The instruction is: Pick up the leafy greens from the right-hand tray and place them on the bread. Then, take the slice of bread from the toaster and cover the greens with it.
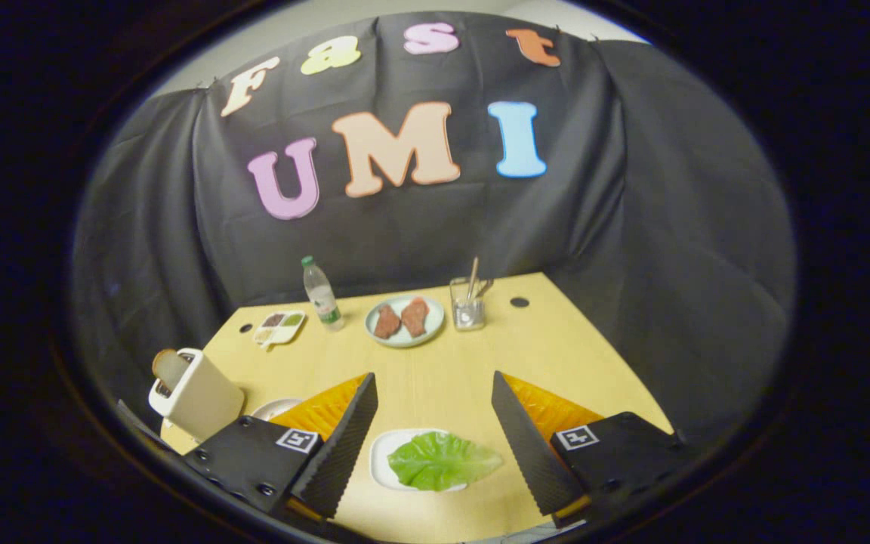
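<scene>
The leafy greens (pixel 442 459) lie flat on a small white tray (pixel 381 461) on the wooden table (pixel 556 355), low between the two fingers of the gripper (pixel 435 387), which stand wide apart above it, touching nothing and holding nothing. Off beyond the left finger a white toaster (pixel 197 394) holds a slice of bread (pixel 169 366) upright in its slot. Farther back stand a sauce dish (pixel 279 327), a water bottle (pixel 322 293), a plate of meat (pixel 405 320) and a glass with utensils (pixel 468 304).
</scene>
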Tool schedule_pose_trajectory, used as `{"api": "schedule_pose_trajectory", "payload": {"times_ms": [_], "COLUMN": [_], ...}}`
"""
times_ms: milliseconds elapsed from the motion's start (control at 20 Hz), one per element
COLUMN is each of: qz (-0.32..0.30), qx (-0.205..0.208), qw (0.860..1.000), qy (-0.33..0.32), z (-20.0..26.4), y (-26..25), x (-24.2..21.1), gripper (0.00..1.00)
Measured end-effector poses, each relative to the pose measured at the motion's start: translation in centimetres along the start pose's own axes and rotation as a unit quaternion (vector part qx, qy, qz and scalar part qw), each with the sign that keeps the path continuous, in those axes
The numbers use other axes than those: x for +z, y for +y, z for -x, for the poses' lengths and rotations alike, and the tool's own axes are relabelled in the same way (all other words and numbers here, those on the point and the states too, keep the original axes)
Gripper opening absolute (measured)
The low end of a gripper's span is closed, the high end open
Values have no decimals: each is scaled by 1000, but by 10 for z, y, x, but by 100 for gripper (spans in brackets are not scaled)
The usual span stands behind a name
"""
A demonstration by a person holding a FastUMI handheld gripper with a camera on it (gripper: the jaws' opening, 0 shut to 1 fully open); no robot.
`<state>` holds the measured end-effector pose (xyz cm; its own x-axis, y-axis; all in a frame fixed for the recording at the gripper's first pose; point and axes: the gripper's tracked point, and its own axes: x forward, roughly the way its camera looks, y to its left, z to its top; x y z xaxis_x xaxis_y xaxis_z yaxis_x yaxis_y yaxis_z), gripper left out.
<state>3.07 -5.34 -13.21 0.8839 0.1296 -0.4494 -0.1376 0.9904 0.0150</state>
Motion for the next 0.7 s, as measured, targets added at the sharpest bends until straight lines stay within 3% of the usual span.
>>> {"api": "schedule_pose_trajectory", "payload": {"times_ms": [350, 500, 700], "qz": [-25, -21, 4], "qx": [56, 72, 59], "qw": [985, 968, 941], "qy": [163, 241, 333], "z": [-56, -70, -84], "y": [-28, -39, -71], "x": [-74, -112, -165], "gripper": [98, 99, 99]}}
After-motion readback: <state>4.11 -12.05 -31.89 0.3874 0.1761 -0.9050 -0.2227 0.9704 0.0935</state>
